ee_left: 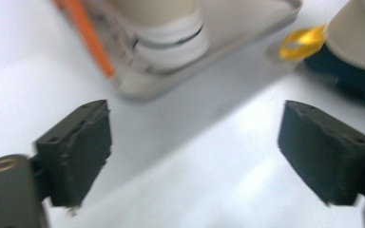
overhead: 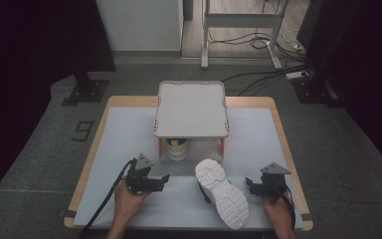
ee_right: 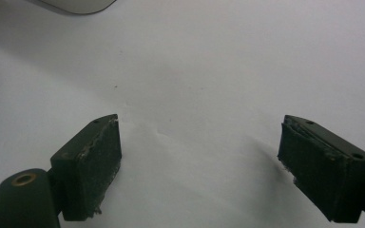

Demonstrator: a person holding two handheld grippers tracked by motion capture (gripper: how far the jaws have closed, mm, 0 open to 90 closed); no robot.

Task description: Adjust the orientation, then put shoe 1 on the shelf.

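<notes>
- left gripper [overhead: 165, 178] sits at the near left of the table [overhead: 94, 149], jaws spread wide with nothing between them, pointing toward the shoe.
- small two-level rack [overhead: 191, 107] stands mid-table; a second shoe [overhead: 176, 149] is already tucked on its lower level.
- white shoe [overhead: 222, 191] lies on its side, sole showing, just in front of the rack, between the grippers and untouched.
- right gripper [overhead: 249, 184] rests at the near right, jaws equally wide and empty.
- judgement: likely half done; this shoe has yet to be grasped and shelved.
</notes>
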